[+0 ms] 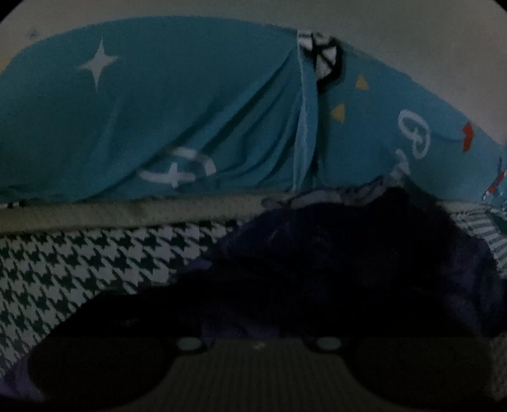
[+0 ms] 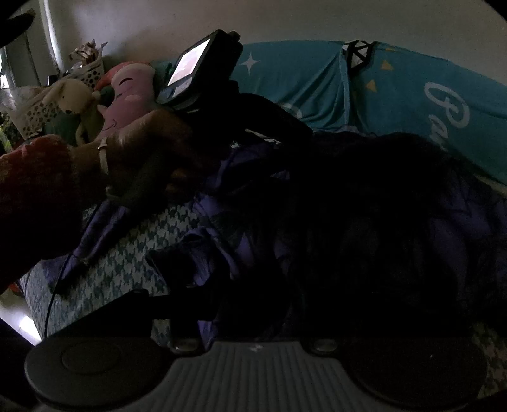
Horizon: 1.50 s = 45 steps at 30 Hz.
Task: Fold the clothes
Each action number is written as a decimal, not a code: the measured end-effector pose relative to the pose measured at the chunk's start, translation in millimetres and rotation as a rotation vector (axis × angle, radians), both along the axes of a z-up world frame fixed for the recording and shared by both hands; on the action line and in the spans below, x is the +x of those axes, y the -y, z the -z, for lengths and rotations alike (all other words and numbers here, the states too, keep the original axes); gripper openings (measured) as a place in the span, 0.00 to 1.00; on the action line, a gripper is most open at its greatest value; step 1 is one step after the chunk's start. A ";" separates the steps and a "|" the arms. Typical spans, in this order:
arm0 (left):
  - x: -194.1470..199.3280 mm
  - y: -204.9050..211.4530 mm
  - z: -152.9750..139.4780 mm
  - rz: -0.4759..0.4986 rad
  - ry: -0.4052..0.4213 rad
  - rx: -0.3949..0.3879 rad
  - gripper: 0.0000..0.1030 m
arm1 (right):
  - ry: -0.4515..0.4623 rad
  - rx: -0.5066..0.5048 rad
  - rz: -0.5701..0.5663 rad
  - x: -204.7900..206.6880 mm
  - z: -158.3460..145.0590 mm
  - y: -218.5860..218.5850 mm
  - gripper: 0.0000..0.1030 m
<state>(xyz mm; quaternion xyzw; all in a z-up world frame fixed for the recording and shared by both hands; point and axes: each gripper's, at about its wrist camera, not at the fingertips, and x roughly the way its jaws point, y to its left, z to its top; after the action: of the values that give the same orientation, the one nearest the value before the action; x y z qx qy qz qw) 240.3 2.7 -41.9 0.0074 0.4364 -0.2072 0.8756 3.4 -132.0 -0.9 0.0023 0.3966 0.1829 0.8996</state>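
A dim bedroom scene is shown from two wrist cameras.

In the right wrist view, at the far left, a basket (image 2: 90,68) and two soft toys, one cream (image 2: 74,95) and one pink (image 2: 128,95), are piled near the head of the bed against a pale wall (image 2: 142,28). A hand (image 2: 149,149) with a red sleeve (image 2: 35,196) and a thin bracelet grips the left tongs (image 2: 285,126), which carry a small lit screen (image 2: 190,61). These tongs reach down over the dark clothing; whether they are clenched or released cannot be told in the gloom.

A houndstooth bedspread (image 1: 63,269) covers the bed. Along its far edge lies a teal cushion (image 1: 158,111) printed with a white star, yellow triangles and white script letters; only "Pa" can be read, the rest being hidden.

The garment (image 2: 247,241), dark purple-blue and heavily crumpled, is heaped across the middle and right of the bed, reaching up to the cushion. Much of it is lost in shadow.

The right tongs (image 2: 253,317) point into the garment's near edge. Fabric appears bunched between them, but a grasp cannot be confirmed.
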 end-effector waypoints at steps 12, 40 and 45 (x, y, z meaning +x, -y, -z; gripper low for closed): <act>-20.9 31.7 -23.5 0.008 0.279 0.184 0.12 | 0.028 -0.004 0.045 -0.4 -1.5 3.8 0.44; -75.6 -39.7 -74.9 -0.299 0.107 0.037 0.80 | 0.152 0.035 -0.218 -23.5 -7.0 -40.0 0.44; -103.7 -58.3 -69.9 -0.343 0.070 0.049 0.84 | 0.145 0.011 -0.281 -26.8 4.5 -61.8 0.44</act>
<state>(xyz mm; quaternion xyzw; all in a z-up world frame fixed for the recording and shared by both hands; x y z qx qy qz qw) 136.6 61.1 28.0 -0.0387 0.4055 -0.0438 0.9122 -23.4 -70.3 -5.3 -0.0617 0.3259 0.3089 0.8914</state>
